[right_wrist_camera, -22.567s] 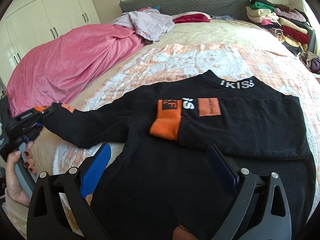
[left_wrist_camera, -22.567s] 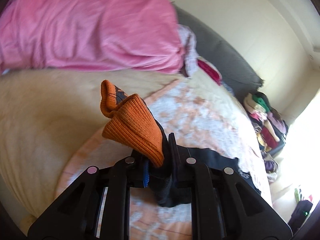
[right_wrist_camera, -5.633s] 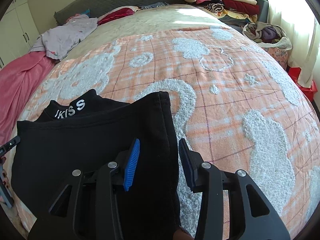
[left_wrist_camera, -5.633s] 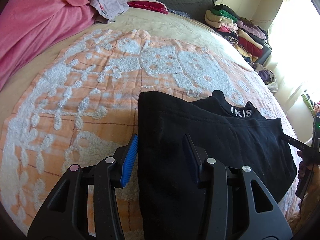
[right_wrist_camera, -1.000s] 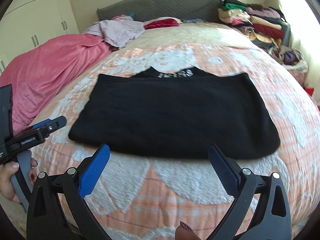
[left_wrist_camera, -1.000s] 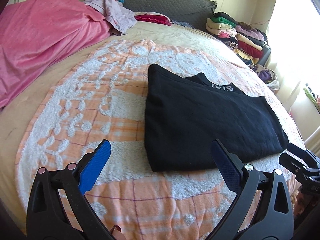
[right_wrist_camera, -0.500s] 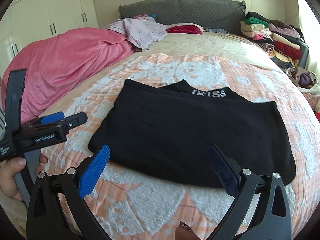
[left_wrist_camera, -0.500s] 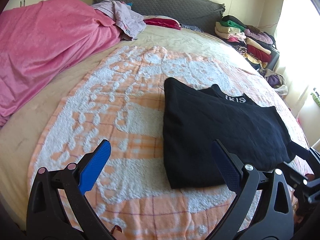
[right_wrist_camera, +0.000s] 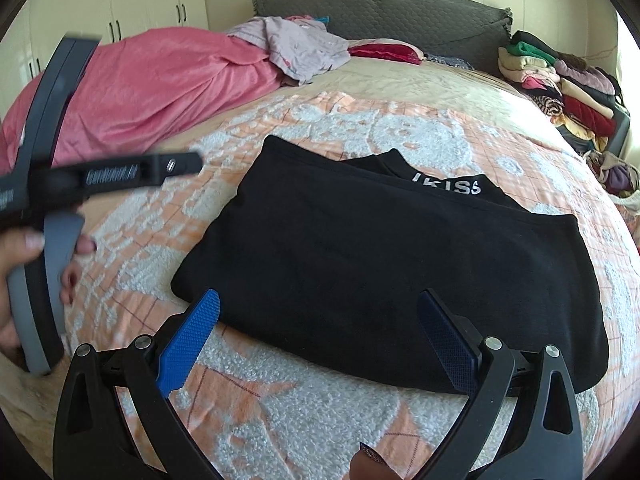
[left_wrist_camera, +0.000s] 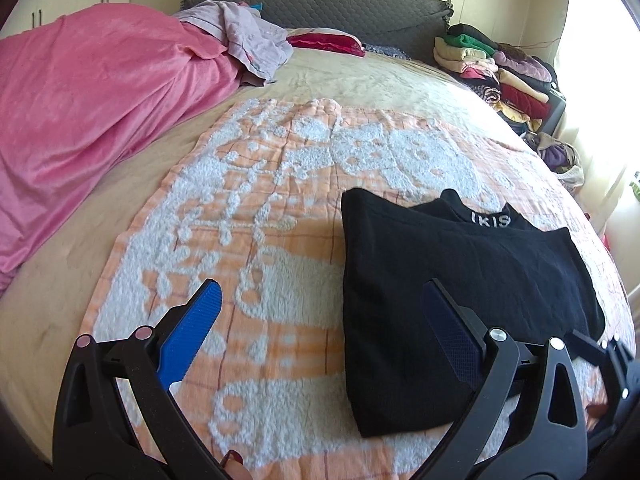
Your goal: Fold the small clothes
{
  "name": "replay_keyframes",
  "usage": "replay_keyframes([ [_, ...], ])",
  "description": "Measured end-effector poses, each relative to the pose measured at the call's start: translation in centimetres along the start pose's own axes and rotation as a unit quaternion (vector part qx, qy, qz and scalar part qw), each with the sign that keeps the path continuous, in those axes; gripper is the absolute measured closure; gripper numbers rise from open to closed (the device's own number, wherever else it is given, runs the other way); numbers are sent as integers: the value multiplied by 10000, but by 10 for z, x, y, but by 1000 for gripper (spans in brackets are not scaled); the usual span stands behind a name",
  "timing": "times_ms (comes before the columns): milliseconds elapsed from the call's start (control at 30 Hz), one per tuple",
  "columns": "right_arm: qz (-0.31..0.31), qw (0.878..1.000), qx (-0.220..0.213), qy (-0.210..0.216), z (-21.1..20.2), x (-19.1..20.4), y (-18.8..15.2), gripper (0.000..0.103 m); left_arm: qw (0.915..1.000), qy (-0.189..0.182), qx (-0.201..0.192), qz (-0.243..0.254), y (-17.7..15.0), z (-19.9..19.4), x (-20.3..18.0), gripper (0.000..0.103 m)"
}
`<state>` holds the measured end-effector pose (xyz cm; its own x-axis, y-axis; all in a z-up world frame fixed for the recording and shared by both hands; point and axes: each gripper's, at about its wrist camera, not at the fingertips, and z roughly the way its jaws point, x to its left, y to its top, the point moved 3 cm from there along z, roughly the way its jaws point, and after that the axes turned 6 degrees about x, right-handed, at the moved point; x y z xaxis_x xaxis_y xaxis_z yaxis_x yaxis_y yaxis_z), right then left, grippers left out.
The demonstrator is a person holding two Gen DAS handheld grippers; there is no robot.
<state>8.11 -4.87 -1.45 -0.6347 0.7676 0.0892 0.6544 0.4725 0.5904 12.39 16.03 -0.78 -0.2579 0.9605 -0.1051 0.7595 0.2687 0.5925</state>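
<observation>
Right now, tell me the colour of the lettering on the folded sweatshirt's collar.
White lettering on the black sweatshirt; clearest in the right wrist view.

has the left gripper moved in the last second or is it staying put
Yes. In the left wrist view the folded black sweater and the pink blanket sit further right than a second ago, so the left gripper has swung leftward.
</observation>
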Motion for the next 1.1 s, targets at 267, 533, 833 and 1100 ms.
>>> replay_keyframes([
  [267, -679, 9975, 76, -199, 17, 26, -10, 5, 9998, -50, 165, 83, 31, 27, -6, 10],
  [533, -1072, 9924, 399, -450, 42, 41, -21, 5, 9986, -169, 461, 206, 43, 66, -19, 10],
  [833, -1150, 9874, 444, -995, 68, 39, -17, 5, 9980, -201, 573, 146, 43, 85, -17, 10],
  [1100, -1551, 9755, 235, -1540, 90, 44, -1, 5, 9975, -296, 640, -65, 46, 92, -6, 10],
])
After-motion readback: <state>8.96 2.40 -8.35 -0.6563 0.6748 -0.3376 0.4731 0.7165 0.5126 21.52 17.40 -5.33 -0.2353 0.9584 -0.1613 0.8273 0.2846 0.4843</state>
